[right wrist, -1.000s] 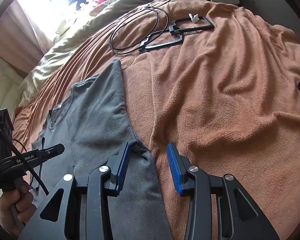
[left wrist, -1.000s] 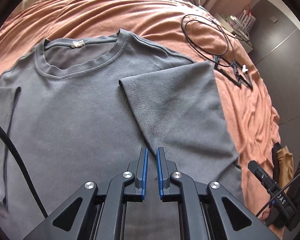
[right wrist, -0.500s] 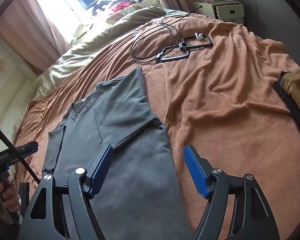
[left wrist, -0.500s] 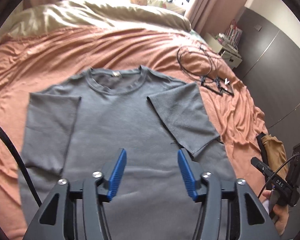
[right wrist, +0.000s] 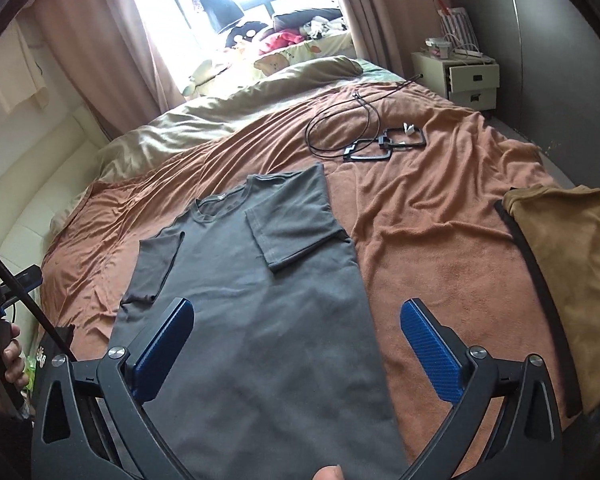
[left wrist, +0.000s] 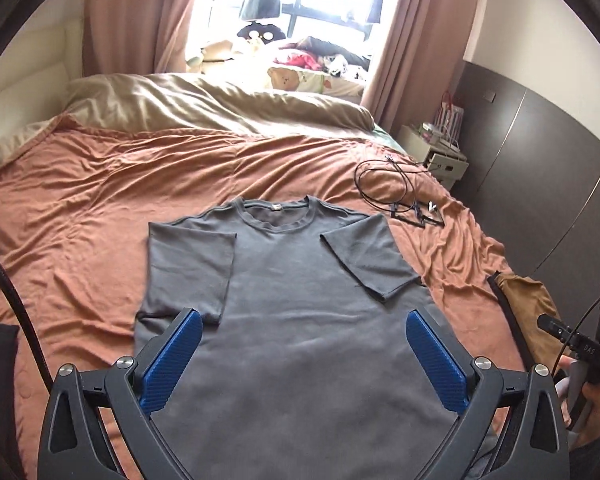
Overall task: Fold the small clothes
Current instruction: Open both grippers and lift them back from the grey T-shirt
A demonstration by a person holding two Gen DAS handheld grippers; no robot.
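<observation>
Grey t-shirt (left wrist: 296,312) is being seen laid flat on the orange blanket (left wrist: 80,216), collar toward 12 o'clock, both short sleeves folded inward over the chest. Left gripper (left wrist: 304,356) is being held above the shirt's lower half, jaws spread wide, having just been opening, nothing between the blue pads (left wrist: 172,356). Right gripper (right wrist: 296,344) is being held likewise over the shirt's right edge, jaws just opened wide, nothing clamped. Black cable loop with frames (right wrist: 364,136) is lying on the blanket at 1 o'clock of the shirt, well apart. Mustard garment (right wrist: 568,260) is lying at 3 o'clock, near the bed edge
</observation>
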